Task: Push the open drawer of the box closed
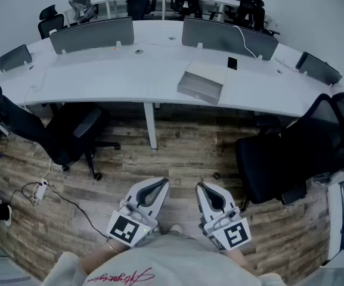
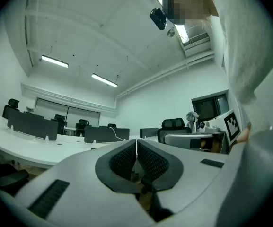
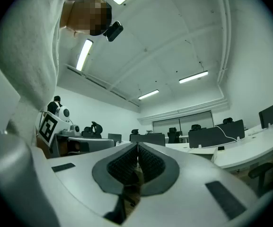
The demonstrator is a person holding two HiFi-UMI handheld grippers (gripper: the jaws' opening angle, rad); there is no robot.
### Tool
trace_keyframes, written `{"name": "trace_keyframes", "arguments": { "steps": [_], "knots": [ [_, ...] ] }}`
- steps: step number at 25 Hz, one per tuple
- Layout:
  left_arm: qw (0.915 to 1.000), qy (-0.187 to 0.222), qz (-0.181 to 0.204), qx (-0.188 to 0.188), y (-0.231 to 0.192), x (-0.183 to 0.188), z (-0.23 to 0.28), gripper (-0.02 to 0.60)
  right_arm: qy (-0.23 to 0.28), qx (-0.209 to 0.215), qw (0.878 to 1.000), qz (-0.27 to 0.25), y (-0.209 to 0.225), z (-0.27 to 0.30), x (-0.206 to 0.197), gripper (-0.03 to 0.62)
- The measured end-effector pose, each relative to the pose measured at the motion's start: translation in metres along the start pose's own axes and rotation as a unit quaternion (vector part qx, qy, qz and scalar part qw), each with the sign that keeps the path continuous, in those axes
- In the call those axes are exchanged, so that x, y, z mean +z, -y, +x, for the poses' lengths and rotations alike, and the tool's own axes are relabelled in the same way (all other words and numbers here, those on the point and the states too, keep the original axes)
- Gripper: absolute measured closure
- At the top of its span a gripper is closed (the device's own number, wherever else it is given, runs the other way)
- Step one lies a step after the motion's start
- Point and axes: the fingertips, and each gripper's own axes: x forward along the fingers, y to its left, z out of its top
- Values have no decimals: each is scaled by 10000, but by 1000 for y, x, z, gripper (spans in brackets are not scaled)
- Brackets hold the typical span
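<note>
Head view: the left gripper and right gripper hang side by side above the wood-plank floor. The flat grey rectangular box lies well ahead of both jaws on the curved white desk. Left gripper view: jaws pressed together, gripping nothing. Right gripper view: jaws likewise together, empty.

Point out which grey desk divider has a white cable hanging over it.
The wide divider right of centre, just behind the box: a white cable crosses its front. The other dividers show none.
</note>
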Motion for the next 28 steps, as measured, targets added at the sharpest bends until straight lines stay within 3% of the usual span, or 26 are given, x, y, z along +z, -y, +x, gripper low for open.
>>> {"name": "trace_keyframes", "arguments": {
  "steps": [22,28],
  "knots": [
    [9996,98,-185,213,11,4,7,562,176,-187,9996,117,16,-18,8,574],
    [9994,-9,-151,303,21,-6,9,563,158,30,9998,141,21,-24,3,574]
  ]
}}
